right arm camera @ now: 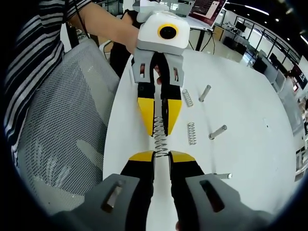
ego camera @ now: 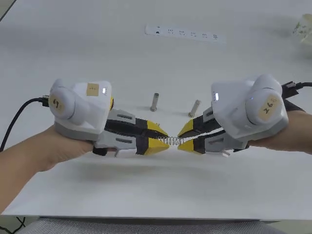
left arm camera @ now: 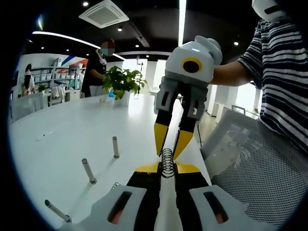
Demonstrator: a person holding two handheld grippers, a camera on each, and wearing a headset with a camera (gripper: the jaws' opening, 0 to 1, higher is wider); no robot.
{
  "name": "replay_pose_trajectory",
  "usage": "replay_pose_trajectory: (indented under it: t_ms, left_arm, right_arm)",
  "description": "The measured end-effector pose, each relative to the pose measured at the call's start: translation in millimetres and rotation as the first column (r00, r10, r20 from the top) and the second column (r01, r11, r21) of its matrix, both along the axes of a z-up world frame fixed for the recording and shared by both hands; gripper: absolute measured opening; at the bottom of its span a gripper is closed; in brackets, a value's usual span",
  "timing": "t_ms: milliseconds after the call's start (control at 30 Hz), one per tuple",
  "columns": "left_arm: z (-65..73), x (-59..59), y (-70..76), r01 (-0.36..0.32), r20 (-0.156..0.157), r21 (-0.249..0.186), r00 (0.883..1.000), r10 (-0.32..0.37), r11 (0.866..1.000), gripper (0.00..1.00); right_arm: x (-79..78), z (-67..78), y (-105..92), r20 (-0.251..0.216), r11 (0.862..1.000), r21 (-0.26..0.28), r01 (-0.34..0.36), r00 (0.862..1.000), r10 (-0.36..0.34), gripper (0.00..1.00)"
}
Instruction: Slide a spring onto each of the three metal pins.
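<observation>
Steel spring (ego camera: 171, 141) pinched at both ends, above the table (ego camera: 146, 195): left gripper (ego camera: 164, 140) clamped on one end, right gripper (ego camera: 182, 138) on the other. Not yet on any pin (ego camera: 155, 102), all of them well apart, further back. Could stretch and deform if pulled apart more; could snap away if one clamp loosens; cannot take a pin with both ends gripped.

I'm looking into an open-plan office: a long white counter (ego camera: 73, 63) carrying a power strip (ego camera: 184, 33), a grey mesh office chair (right arm camera: 57, 139), a potted plant (left arm camera: 122, 81), a ceiling air-conditioning cassette (left arm camera: 103, 13), strip lighting (left arm camera: 182, 19), and rows of further desks (right arm camera: 243, 48) beyond.
</observation>
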State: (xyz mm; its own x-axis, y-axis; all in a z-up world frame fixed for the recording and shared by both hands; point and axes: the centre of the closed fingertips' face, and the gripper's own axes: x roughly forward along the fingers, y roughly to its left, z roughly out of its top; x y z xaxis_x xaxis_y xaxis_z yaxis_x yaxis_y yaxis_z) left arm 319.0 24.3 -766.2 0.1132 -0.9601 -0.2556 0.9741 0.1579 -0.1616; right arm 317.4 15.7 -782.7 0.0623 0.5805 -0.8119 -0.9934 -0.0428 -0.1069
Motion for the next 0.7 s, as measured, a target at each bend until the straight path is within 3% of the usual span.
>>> replay_pose_trajectory:
  t_ms: [400,700]
  left_arm:
    - [2.4,0.8,3.0,-0.010,-0.007,-0.007,1.000,0.010,1.000,0.07]
    - [-2.2,0.4,7.3,-0.018,0.010,0.014,1.000,0.018,1.000,0.07]
  right_arm:
    - [0.5,9.4,3.1,0.037,0.999,0.032,-0.025,0.999,0.023,0.13]
    - [-0.2,24.2,12.4,0.021,0.993,0.115,-0.003,1.000,0.000,0.13]
